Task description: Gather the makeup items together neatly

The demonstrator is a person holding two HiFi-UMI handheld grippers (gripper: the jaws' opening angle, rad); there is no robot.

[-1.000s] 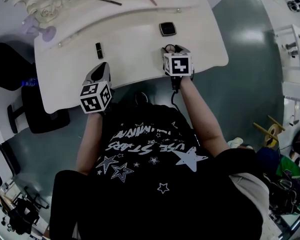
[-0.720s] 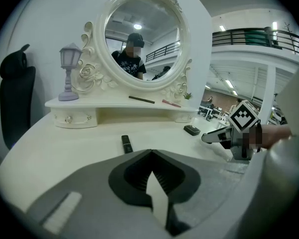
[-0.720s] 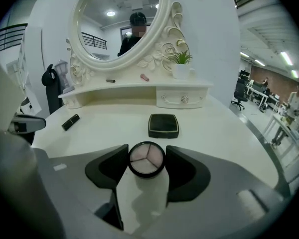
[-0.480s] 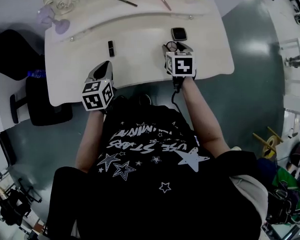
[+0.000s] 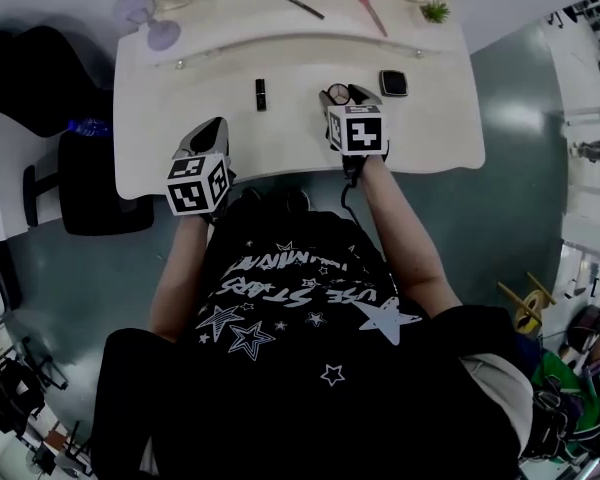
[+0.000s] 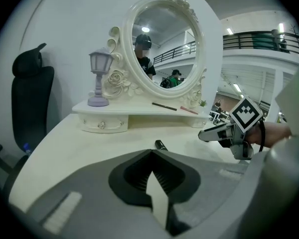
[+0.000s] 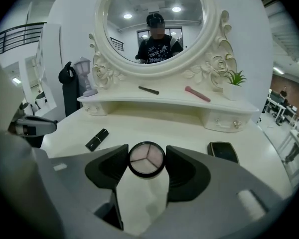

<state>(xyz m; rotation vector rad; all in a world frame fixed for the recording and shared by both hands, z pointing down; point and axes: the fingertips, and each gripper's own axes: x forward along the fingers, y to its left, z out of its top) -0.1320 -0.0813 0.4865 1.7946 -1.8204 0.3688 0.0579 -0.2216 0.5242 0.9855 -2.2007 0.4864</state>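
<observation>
My right gripper (image 5: 344,96) is shut on a round black compact (image 7: 146,159) with three pale powder shades, and holds it over the white dressing table (image 5: 180,118). A black lipstick (image 5: 261,93) lies to its left on the tabletop, and a black square compact (image 5: 393,82) to its right. On the raised shelf under the mirror lie a dark pencil (image 5: 298,3) and a pink brush (image 5: 371,14). My left gripper (image 5: 212,128) hovers at the table's front edge, shut and holding nothing. The lipstick (image 6: 160,145) shows just beyond its tips.
An oval mirror (image 6: 162,44) in an ornate white frame stands at the back. A lilac lamp (image 5: 148,18) sits at the shelf's left end and a small plant (image 5: 435,11) at its right. A black chair (image 5: 90,188) stands left of the table.
Both grippers have moved left along the table. The square compact, once straight ahead of the right gripper, now lies to its right. The round compact stays gripped.
</observation>
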